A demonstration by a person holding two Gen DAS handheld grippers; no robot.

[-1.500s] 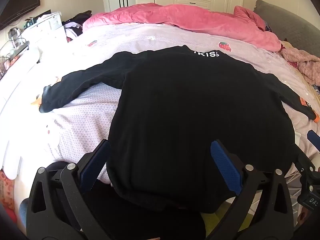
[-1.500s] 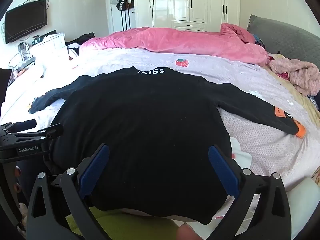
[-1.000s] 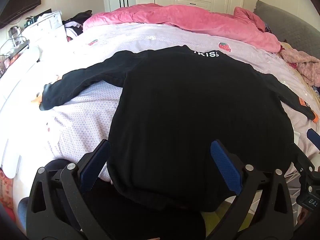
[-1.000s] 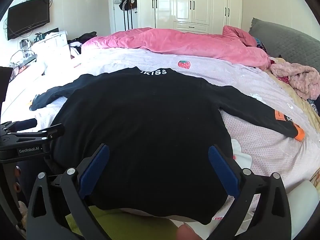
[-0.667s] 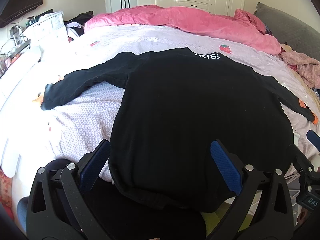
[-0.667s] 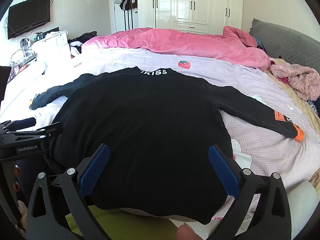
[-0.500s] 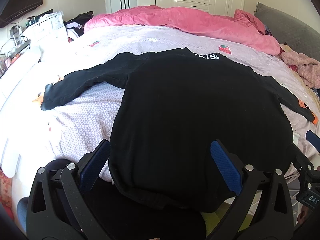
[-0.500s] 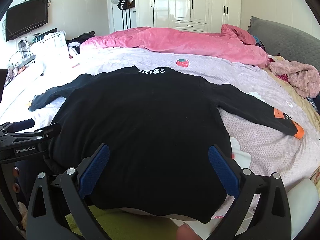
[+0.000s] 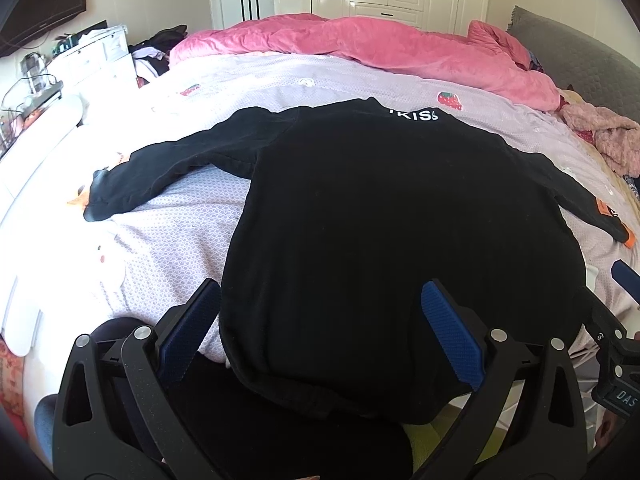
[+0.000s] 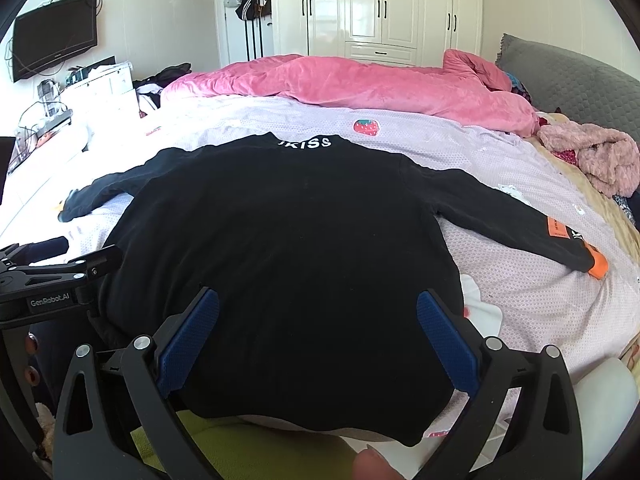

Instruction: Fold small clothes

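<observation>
A black sweater lies flat on the bed, both sleeves spread out. The left gripper and the right gripper hang above its hem, both wide apart and holding nothing.

- Sweater lies flat on the bed ahead of me, hem nearest, collar lettering at the far end.
- Its sleeves run out left and right over the sheet.
- Left gripper sits at the near hem, spread fingers straddling the hem's left part.
- Right gripper sits beside it to the right, fingers also over the hem.
- Quilt is heaped across the bed behind the sweater.
- Wardrobe stands behind the quilt.
- Bundled garment lies at the bed's far right, beside the headboard.
- TV hangs on the left wall, above a cabinet.
</observation>
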